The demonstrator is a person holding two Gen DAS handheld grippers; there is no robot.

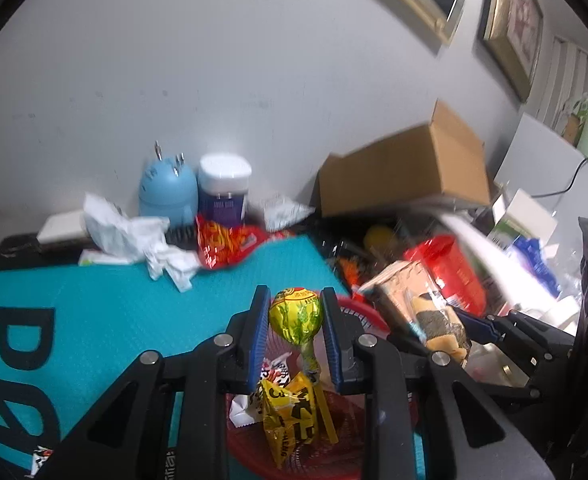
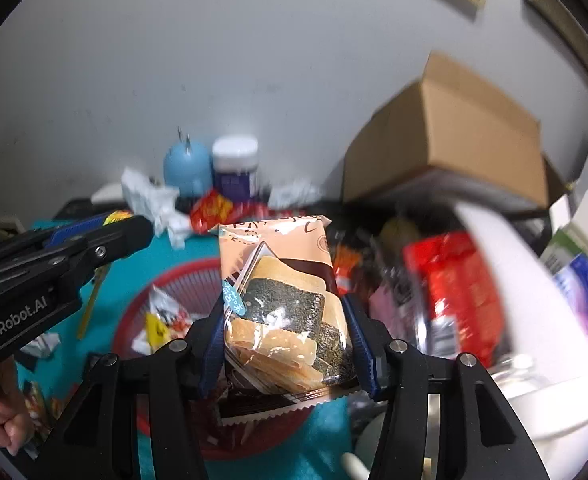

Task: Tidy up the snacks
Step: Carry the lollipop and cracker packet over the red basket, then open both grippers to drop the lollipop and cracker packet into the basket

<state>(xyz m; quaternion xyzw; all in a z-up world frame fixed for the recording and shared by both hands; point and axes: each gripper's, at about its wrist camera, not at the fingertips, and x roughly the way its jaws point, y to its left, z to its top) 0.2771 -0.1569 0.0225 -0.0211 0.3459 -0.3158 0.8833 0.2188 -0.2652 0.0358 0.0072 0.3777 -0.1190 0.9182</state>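
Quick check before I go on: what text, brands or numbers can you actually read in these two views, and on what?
"GenRobot.AI": on the left claw's body, right wrist view.
"HENG": partial, on the yellow wrapper in the red basket.
Large dark letters on the teal mat: cut off, not readable as a word.
Cracker pack, lollipop, red bags, purple jar: print too blurred.

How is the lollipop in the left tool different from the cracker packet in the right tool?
The lollipop is small and round with a yellow-green wrapper; the cracker packet is flat, rectangular, peach and brown. The left tool holds the lollipop by its ball, stick hanging down, while the right tool grips the packet by its sides, standing upright. The packet fills wider jaws. Both are held above the red basket.
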